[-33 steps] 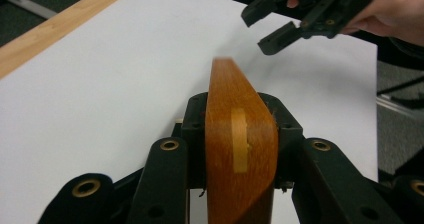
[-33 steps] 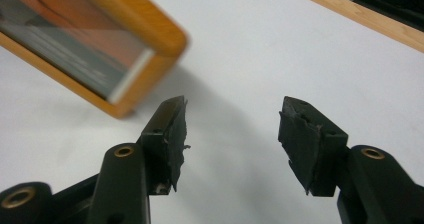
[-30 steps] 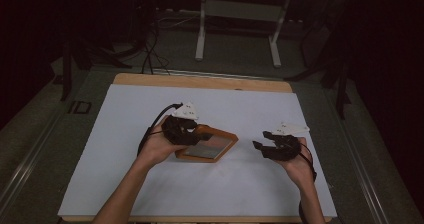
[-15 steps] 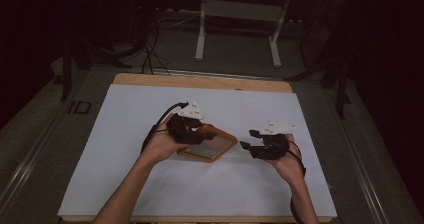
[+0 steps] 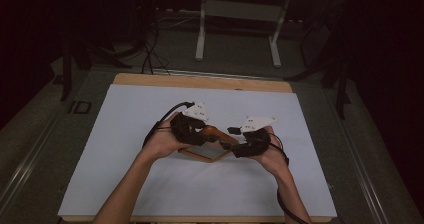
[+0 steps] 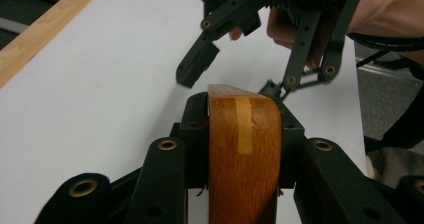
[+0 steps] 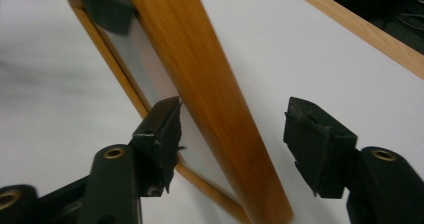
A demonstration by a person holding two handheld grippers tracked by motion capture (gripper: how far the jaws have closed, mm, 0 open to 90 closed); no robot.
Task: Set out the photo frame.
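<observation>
White table top (image 5: 125, 174) with a wooden edge along the far side, dark floor around it. 2 forearms come in from the bottom. Left hand (image 5: 162, 141) holds the left gripper (image 5: 197, 134), grey plate on top, black cable looping off its left. Right hand (image 5: 267, 151) holds the right gripper (image 5: 235, 144), also with a grey plate. Grippers point toward each other near table centre, tips close together. A wooden frame (image 5: 207, 151) sits between and under them, one corner pointing toward the person. Jaw positions too small to tell. White metal stand (image 5: 240, 14) on the floor beyond the table.
</observation>
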